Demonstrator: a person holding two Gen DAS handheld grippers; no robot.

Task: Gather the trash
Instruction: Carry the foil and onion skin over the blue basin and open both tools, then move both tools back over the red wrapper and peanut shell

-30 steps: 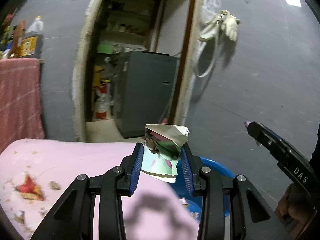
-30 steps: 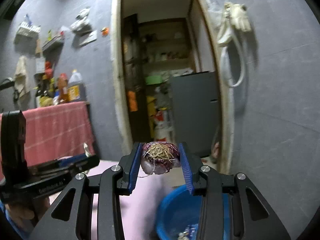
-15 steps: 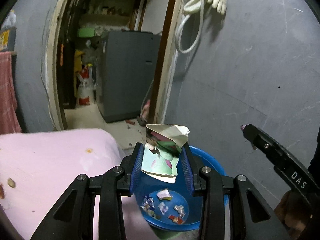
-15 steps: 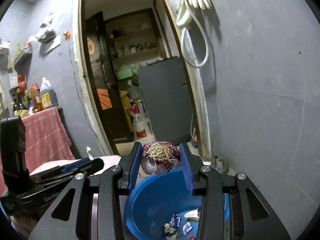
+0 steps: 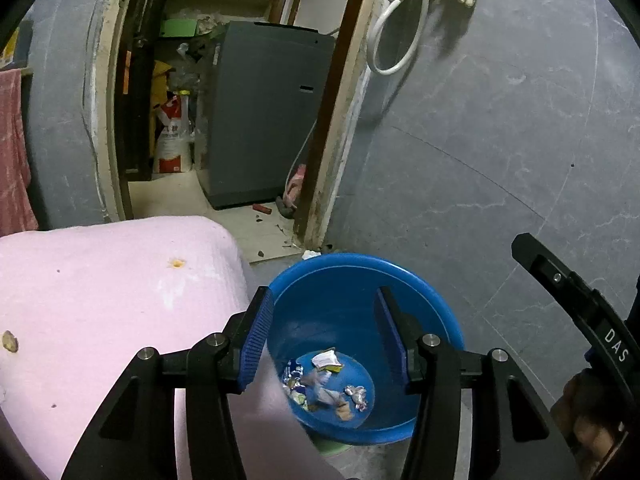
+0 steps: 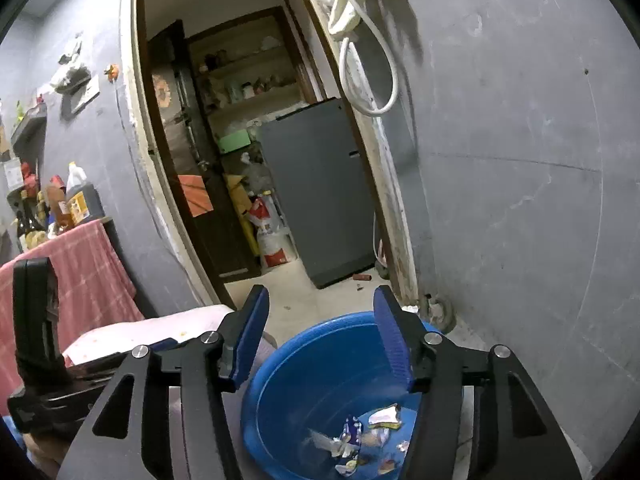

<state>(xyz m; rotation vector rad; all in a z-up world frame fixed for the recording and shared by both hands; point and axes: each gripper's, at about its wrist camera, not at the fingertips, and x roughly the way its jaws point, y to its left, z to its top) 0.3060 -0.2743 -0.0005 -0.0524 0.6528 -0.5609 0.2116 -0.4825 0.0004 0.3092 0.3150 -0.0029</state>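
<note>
trash (image 5: 326,386) in blue basin (image 5: 360,276); beneath both spread grippers (image 5: 324,332)

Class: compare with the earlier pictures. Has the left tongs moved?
Yes. The left tongs swung right and tilted down: the doorway shifted left and up, and the blue basin now sits between its open fingers.

Pink-covered table (image 5: 100,280) with scattered crumbs (image 5: 9,341); blue basin (image 5: 340,280) alongside.
</note>
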